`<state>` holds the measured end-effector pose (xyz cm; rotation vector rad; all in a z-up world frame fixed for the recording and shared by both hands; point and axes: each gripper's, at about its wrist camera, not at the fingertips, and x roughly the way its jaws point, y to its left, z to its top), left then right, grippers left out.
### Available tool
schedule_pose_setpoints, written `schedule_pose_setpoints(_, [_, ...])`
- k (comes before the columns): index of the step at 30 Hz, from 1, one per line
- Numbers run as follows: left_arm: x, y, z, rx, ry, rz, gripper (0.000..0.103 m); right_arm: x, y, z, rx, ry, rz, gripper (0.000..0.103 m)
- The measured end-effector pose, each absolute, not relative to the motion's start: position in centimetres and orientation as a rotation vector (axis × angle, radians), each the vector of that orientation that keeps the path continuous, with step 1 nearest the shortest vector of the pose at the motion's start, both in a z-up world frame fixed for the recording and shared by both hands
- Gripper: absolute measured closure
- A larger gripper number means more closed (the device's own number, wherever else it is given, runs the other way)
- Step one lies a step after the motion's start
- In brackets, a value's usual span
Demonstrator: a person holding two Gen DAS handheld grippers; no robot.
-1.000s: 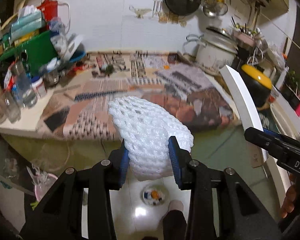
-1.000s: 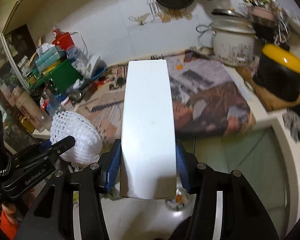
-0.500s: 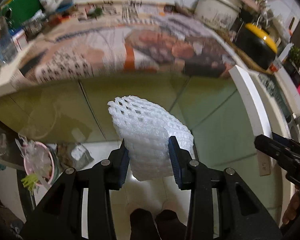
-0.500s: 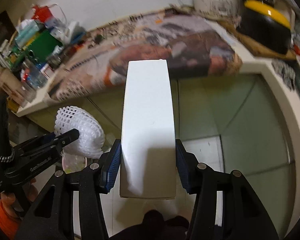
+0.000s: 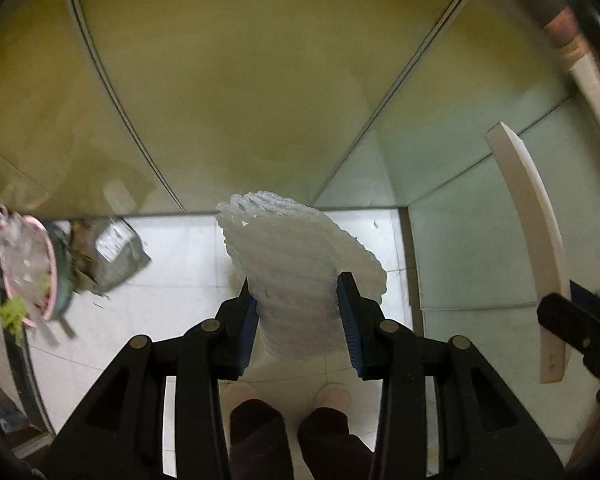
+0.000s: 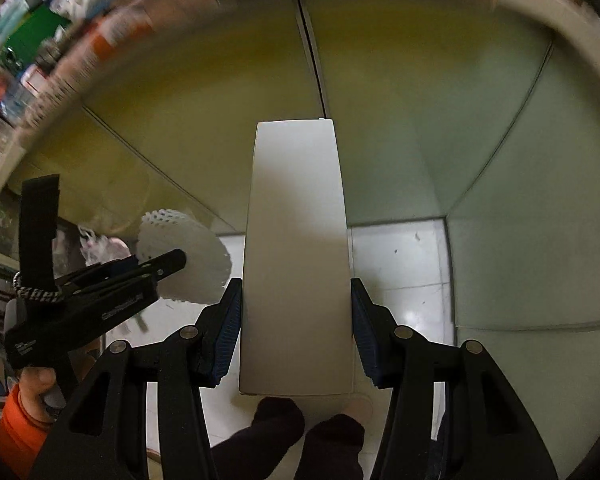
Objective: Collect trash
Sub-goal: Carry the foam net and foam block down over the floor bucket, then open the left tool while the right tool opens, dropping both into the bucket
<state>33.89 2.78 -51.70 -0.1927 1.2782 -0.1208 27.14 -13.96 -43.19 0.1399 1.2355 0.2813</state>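
Observation:
My left gripper (image 5: pixel 298 308) is shut on a white foam fruit net (image 5: pixel 300 256) and holds it over the white tiled floor, pointing down. The net also shows at the left of the right wrist view (image 6: pixel 188 256). My right gripper (image 6: pixel 296 320) is shut on a flat white foam board (image 6: pixel 296 256); the board shows edge-on at the right of the left wrist view (image 5: pixel 536 240). A pink bin lined with a clear bag (image 5: pixel 28 268) stands on the floor at the far left, well left of the net.
Green cabinet fronts (image 5: pixel 240 92) fill the upper part of both views. A grey plastic bag with debris (image 5: pixel 112 256) lies next to the bin. My feet in dark socks (image 5: pixel 292 432) stand below the grippers. The cluttered counter (image 6: pixel 40 40) is blurred at top left.
Both grippers have tilted downward, away from the counter, toward the floor. The counter has left the left wrist view. Both still hold their items.

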Motion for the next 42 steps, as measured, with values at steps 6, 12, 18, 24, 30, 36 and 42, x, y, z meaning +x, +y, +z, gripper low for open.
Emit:
schedule_pose_setpoints(6, [35.4, 2.5, -63.7, -0.222, 1.350, -0.117, 0.064, 28.2, -13.5, -53.0, 0.131, 1.288, 0.291, 0.055])
schedule_pose_setpoints(12, [36.7, 1.7, -72.0, -0.226, 1.382, -0.140, 0.061, 29.0, -13.1, -60.6, 0.105, 1.306, 0.309, 0.055])
schedule_pose_setpoints(18, [37.3, 1.0, -77.3, -0.200, 1.412, -0.180, 0.050, 30.8, -12.5, -64.7, 0.115, 1.306, 0.321, 0.055])
schedule_pose_setpoints(24, [37.1, 2.3, -79.2, -0.242, 1.401, -0.185, 0.039, 31.3, -11.3, -67.1, 0.100, 1.313, 0.355, 0.055])
schedule_pose_setpoints(30, [37.1, 3.8, -79.4, -0.245, 1.383, -0.159, 0.037, 31.9, -10.0, -68.7, 0.080, 1.319, 0.392, 0.055])
schedule_pose_setpoints(36, [36.4, 5.4, -77.6, -0.191, 1.334, -0.118, 0.037, 32.5, -8.5, -69.9, 0.043, 1.343, 0.431, 0.055])
schedule_pose_setpoints(42, [35.3, 6.4, -74.4, -0.194, 1.303, -0.109, 0.037, 32.9, -8.2, -68.7, 0.065, 1.360, 0.435, 0.044])
